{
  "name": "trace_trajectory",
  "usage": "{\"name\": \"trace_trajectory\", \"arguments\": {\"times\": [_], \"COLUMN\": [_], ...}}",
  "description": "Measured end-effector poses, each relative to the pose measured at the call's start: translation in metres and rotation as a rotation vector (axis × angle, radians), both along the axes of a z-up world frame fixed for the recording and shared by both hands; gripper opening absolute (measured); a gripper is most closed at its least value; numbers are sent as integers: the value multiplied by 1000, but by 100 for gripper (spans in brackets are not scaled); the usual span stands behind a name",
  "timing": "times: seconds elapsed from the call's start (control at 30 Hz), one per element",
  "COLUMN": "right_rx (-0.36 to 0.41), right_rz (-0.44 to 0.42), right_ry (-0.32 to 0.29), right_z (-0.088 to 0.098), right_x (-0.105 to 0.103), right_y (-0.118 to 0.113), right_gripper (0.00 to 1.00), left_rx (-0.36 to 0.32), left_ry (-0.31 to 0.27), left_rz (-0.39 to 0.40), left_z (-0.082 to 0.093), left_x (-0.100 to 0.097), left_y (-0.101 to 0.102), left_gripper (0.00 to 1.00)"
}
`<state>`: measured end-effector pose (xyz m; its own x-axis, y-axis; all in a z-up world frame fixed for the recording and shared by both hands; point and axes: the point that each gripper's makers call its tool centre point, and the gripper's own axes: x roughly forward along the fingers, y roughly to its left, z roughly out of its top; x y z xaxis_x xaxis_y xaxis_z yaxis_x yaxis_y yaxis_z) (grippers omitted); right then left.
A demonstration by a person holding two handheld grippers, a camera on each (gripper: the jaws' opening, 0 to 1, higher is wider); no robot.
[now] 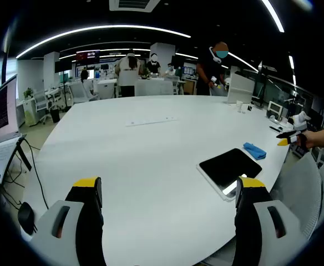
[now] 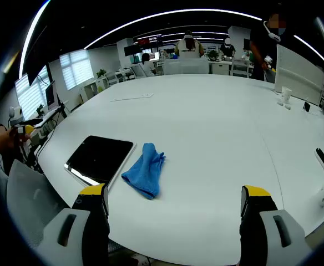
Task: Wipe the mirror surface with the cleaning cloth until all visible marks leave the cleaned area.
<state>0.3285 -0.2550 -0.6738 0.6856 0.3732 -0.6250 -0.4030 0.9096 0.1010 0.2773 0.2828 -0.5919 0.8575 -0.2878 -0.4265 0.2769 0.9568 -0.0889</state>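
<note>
Large white oval bench [image 1: 151, 149] [image 2: 217, 127] is carrying the work; a flat rectangular mirror with a pale frame and a dark reflecting face [image 1: 230, 167] [image 2: 100, 158] is lying near the bench's edge; a crumpled blue cleaning cloth [image 1: 254, 150] [image 2: 146, 170] is lying on the bench just beside the mirror, one corner seeming to touch its frame in the right gripper view.

Left gripper [image 1: 170, 194], grey with yellow-tipped black jaws, is hovering over the bench with jaws standing wide apart and gripping nothing; the mirror is sitting near its right-hand jaw; the right gripper is showing at the far right of the left gripper view [image 1: 291, 137], held in a hand off the bench edge.

Right gripper [image 2: 176, 202] is hanging above the near edge of the bench, jaws spread wide and bare; the cloth is lying ahead between them, nearer the left-hand jaw; the left gripper is showing at the far left of the right gripper view [image 2: 24, 132].

A grey chair back [image 2: 29, 197] is standing beside the bench; people are standing at desks in the background; a laptop [image 1: 4, 119] is sitting off to the left.
</note>
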Motion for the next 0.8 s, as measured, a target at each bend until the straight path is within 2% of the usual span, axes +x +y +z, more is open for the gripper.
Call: {"name": "trace_trajectory", "arguments": {"times": [0.13, 0.27, 0.47, 0.67, 0.8], "right_rx": [5, -14, 14, -4, -15], "right_rz": [-3, 5, -12, -8, 22], "right_ry": [-1, -1, 5, 13, 35], "right_z": [0, -2, -2, -4, -10], "right_x": [1, 0, 0, 2, 3], "right_y": [0, 1, 5, 5, 8], "right_gripper": [99, 99, 99, 99, 99], "left_rx": [22, -19, 10, 27, -12], "left_ry": [12, 5, 5, 13, 2], "left_rz": [-3, 33, 31, 30, 41], "left_z": [-1, 4, 3, 1, -3], "left_x": [1, 0, 0, 0, -1], "left_y": [2, 12, 12, 12, 8], "left_gripper": [99, 99, 99, 99, 99]}}
